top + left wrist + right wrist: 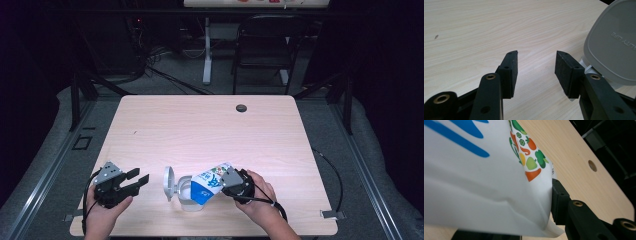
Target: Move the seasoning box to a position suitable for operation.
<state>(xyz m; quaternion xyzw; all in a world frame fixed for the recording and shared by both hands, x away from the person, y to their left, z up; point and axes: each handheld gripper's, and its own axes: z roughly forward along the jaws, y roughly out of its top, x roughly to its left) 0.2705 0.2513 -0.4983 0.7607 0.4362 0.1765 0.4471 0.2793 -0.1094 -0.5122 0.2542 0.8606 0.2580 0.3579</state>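
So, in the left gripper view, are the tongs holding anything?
No, the left tongs stand open with only bare table between them, and the grey lid sits off to one side.

Left gripper (136, 181): matte black body, grey three-cornered plate on top, thin black cable trailing from it. Its two black jaws end in flat rectangular black pads (512, 73) with small screw holes; brass-coloured bushings sit in the linkage arms.

Right gripper (226, 184): same black build, grey top plate, black cable. Its black jaw links carry the same brass bushings. Both forearms bare, no sleeves.
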